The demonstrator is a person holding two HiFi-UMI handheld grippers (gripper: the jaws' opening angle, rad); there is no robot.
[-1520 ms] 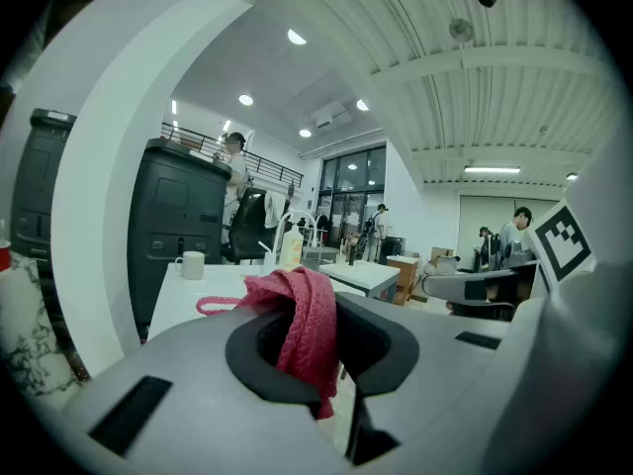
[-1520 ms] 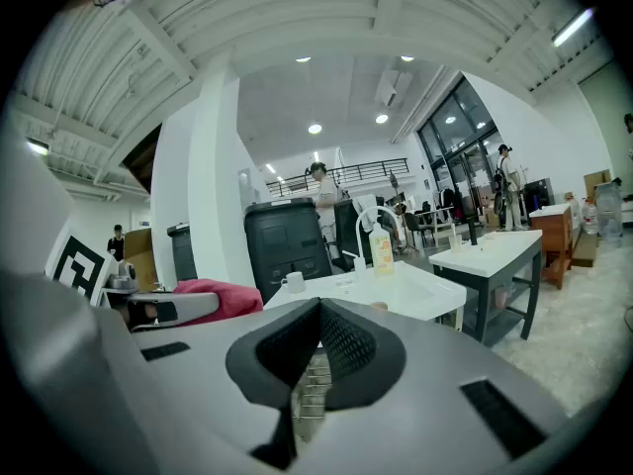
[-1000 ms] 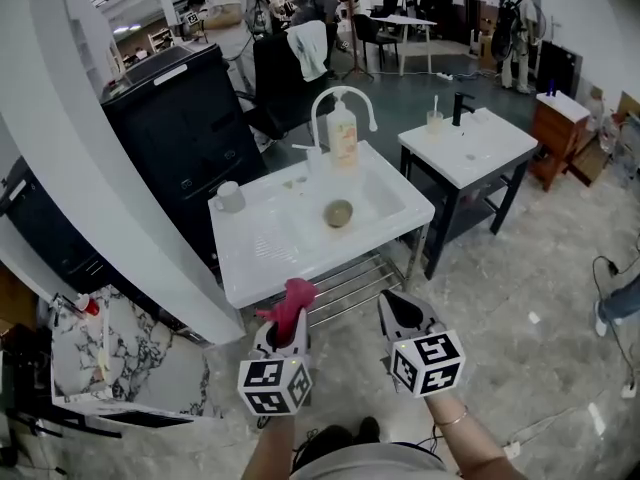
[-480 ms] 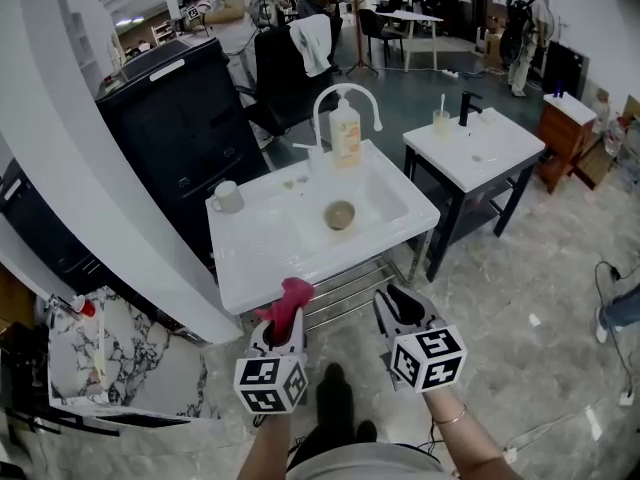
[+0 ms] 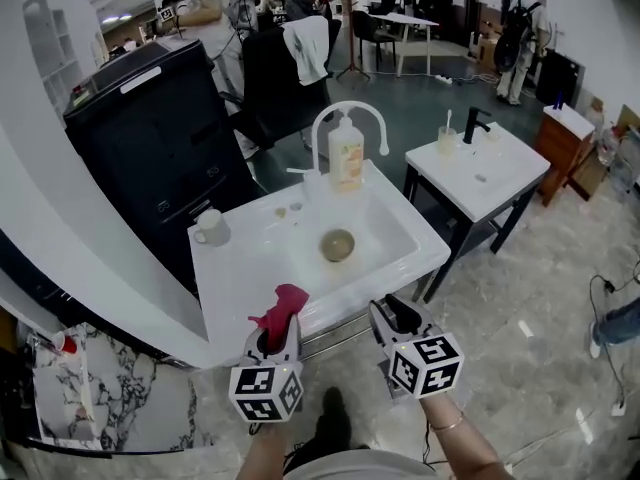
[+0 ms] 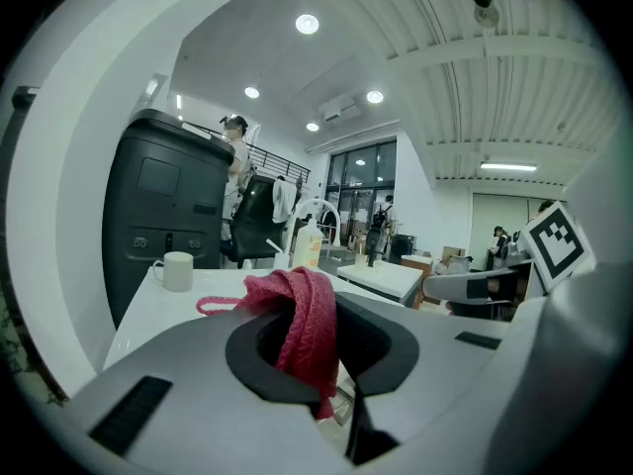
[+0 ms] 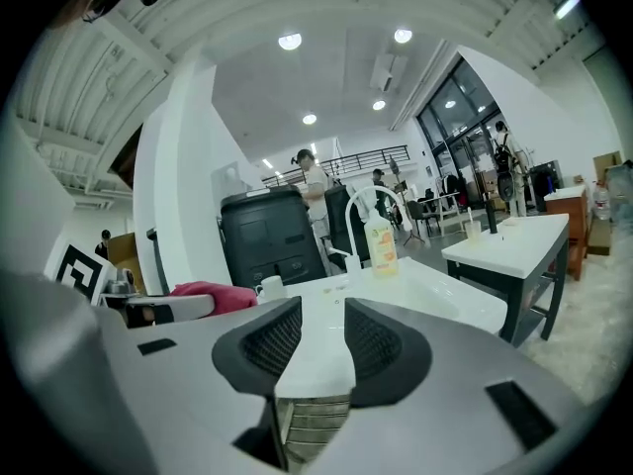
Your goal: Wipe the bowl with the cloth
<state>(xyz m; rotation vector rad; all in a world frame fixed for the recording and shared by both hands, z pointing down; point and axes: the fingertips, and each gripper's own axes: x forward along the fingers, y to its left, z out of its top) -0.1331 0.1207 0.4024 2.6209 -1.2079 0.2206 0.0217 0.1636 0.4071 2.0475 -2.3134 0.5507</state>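
Both grippers now stand nearer the sink (image 5: 232,290); right gripper (image 5: 396,315) jaws have just opened, empty; left gripper (image 5: 281,336) pinches the cloth (image 5: 283,308); bowl (image 5: 337,244) not yet reached.

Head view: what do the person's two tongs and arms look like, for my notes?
Both the left tongs and right tongs have pale grey bodies with black pads, textured on the right. Each carries a white cube with black square markers. A thin bracelet sits on the right wrist; no sleeves show. The right jaws have just been opening, empty.
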